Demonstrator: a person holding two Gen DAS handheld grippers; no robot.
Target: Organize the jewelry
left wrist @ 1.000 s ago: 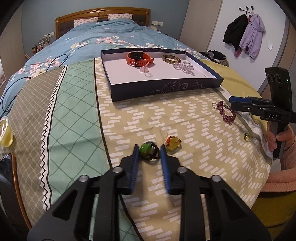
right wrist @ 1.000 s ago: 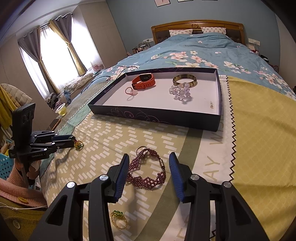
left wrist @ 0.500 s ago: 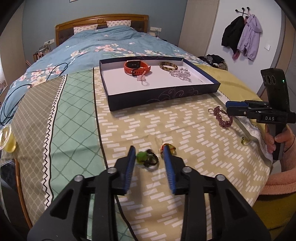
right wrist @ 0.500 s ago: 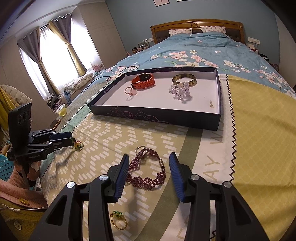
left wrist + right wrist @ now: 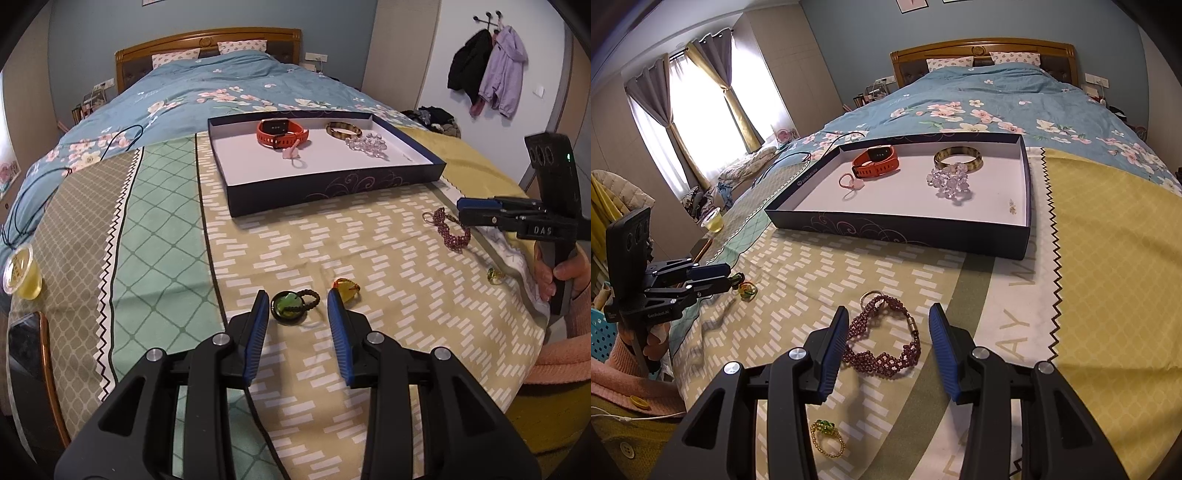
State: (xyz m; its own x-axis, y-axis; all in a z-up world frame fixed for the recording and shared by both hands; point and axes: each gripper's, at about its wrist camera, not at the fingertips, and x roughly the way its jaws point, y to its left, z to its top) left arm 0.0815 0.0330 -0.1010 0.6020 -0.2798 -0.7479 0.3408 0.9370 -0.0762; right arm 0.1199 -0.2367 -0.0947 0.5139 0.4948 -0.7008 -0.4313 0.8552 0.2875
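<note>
Beaded bracelet [image 5: 882, 341] lies flat on the bed cover, directly between the spread right tongs [image 5: 888, 347], long axis crosswise to them. Left tongs [image 5: 297, 319], also spread, bracket the green-stone ring [image 5: 290, 305]. Tray [image 5: 905, 236] lies ahead.

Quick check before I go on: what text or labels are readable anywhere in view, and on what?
"DAS": white label on the right gripper.
"GenRobot.AI": left gripper body.
"AY" and part of a "W": large grey letters on the blanket, cut off.
Round logo on the tray wall: too small.
</note>
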